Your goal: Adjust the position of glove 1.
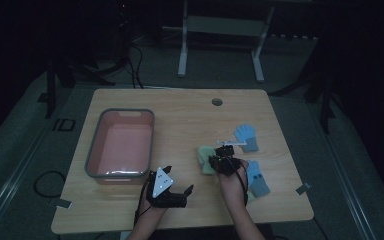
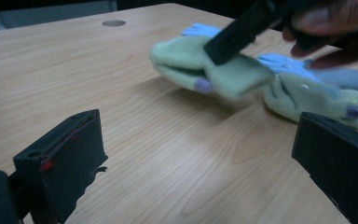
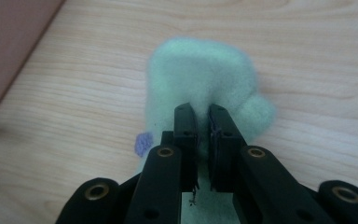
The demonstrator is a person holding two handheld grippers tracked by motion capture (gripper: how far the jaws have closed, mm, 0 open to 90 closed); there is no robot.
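I have the right gripper (image 3: 204,140) pinching a soft pale-green fleece mitten (image 3: 200,84) by a fold of its cloth, the jaws pressed nearly together with the fabric bunched between them. The mitten sits toward the right of the light wooden desk (image 1: 180,105), its far end draped on the wood, partly raised where I grip it. I judge a pinch on a fold suits limp cloth, since there is no firm edge to take.

My left gripper (image 1: 167,192) waits near the desk's front edge, jaws spread wide with nothing between them, just beside the pink plastic tub with a grey rim (image 1: 92,160). The tub looks the likely place for the mitten, so keeping that gripper back leaves the way open.

A second green mitten (image 2: 317,100) lies close behind the first, and two light-blue knitted gloves (image 1: 246,136) rest beside them, one farther back, one nearer my right hand.

The desk has a cable hole (image 1: 217,102) near its back edge. The room is dim, with grey floor, loose cables and a white frame beyond.
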